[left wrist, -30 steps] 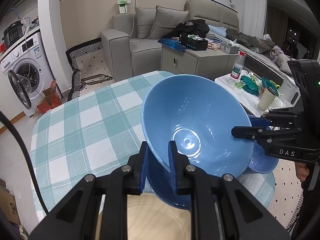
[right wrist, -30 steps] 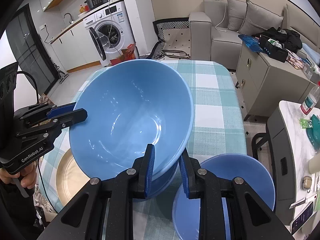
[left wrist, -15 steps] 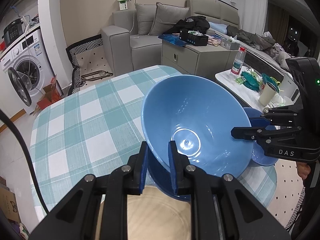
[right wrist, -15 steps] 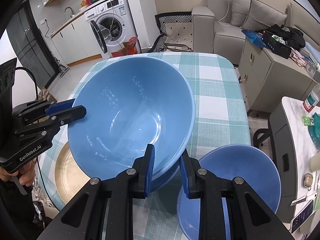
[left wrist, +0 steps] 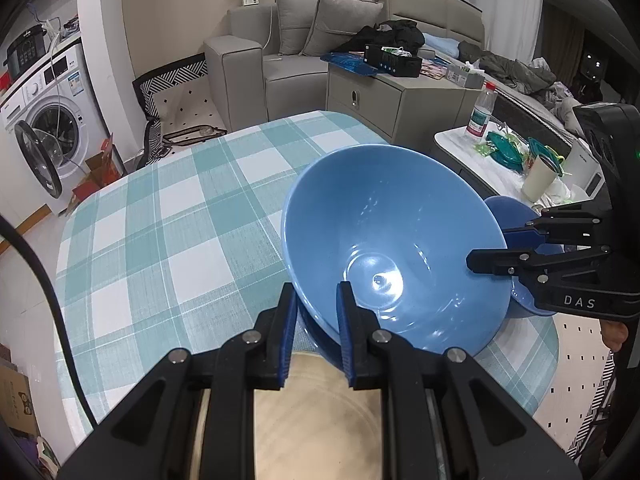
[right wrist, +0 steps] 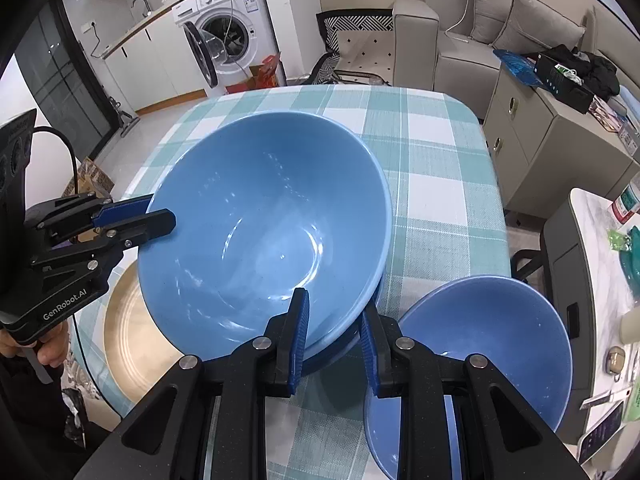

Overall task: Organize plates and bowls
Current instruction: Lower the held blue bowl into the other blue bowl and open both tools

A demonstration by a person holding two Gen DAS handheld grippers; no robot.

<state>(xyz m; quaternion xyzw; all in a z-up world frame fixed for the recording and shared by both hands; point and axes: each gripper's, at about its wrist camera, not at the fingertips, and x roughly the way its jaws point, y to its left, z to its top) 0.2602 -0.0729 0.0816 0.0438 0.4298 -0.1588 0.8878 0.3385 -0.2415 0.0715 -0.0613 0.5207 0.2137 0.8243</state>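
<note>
The large blue bowl (left wrist: 394,248) fills the centre of both views, held by its rim from two sides. The left gripper (left wrist: 316,300), at the bottom of the left wrist view, is clamped on the near rim, one finger inside and one outside. The right gripper (right wrist: 334,312) pinches the opposite rim in the same way.

Compared with a second ago, the bowl sits lower in the left view, showing more of the checked tablecloth (left wrist: 160,220) above it. It now rests close over a darker blue dish (right wrist: 340,350) beneath it.

A tan plate (right wrist: 132,332) lies at lower left of the right wrist view, and a smaller blue bowl (right wrist: 492,344) at lower right, nearer the frame's middle than before.
</note>
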